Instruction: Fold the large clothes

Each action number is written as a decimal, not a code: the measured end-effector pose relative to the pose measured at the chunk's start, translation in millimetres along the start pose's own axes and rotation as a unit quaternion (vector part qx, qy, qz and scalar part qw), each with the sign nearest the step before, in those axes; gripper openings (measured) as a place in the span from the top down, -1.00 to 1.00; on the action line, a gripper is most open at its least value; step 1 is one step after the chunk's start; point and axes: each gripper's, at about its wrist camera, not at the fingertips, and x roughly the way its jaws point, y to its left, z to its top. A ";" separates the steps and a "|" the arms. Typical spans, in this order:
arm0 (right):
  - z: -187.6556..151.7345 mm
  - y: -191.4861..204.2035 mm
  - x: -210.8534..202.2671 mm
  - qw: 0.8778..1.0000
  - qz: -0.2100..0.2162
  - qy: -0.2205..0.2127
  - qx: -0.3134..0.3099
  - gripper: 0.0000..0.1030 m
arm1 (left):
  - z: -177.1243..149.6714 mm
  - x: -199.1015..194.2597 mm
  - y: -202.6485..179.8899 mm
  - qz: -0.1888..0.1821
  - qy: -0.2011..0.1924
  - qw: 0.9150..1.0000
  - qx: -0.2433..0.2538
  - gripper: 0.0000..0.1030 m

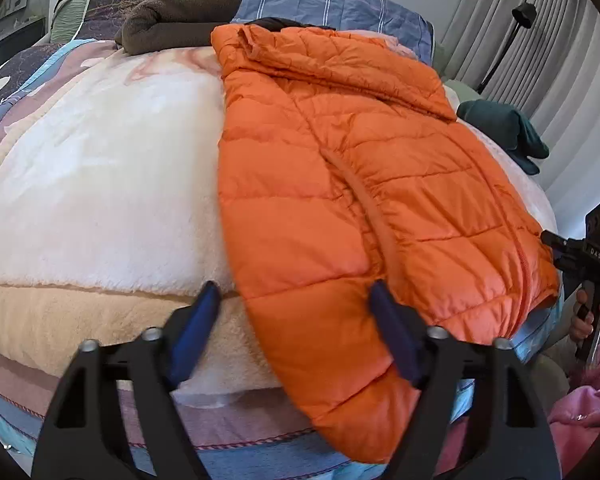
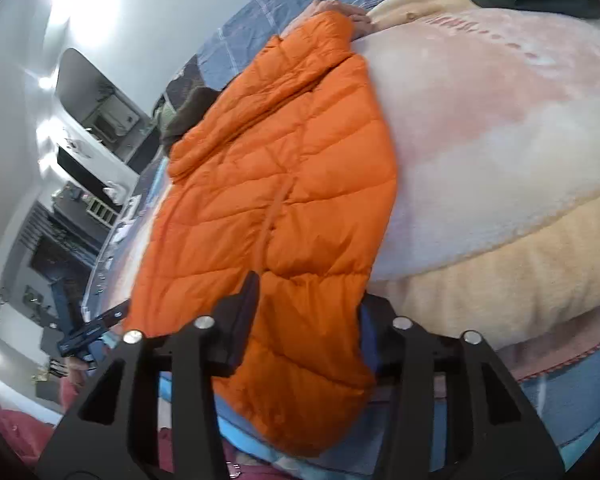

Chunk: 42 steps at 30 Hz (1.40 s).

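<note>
An orange quilted puffer jacket [image 1: 340,184] lies flat on the cream fleece blanket [image 1: 100,168] of a bed, its hem toward me and hanging over the bed's edge. My left gripper [image 1: 296,312] is open at the hem's left corner, with one blue pad [image 1: 200,316] over the blanket and the other on the jacket. In the right wrist view the jacket [image 2: 276,184] fills the middle. My right gripper [image 2: 308,316] straddles the hem's other corner, with one finger [image 2: 244,308] on top and the other partly hidden behind the fabric. Its jaws stand apart.
A folded brown garment [image 1: 180,16] lies at the far side of the bed and a dark green one [image 1: 504,132] at the right edge. Pink cloth [image 1: 580,400] sits below the bed on the right. A black stand [image 1: 516,36] rises before grey curtains.
</note>
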 end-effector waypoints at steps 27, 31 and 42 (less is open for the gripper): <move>29.6 71.2 -96.5 0.982 0.090 -0.148 -0.076 0.88 | 43.6 -119.0 -7.7 -0.049 -0.196 0.979 -0.017 0.94; 35.7 90.6 -130.1 0.972 0.095 -0.189 -0.100 0.88 | 50.9 -155.9 -21.8 -0.037 -0.234 0.971 0.004 0.93; 152.0 99.4 -59.6 0.980 0.026 -0.169 -0.100 0.74 | 145.9 -94.3 -19.7 0.041 -0.224 0.973 0.024 0.93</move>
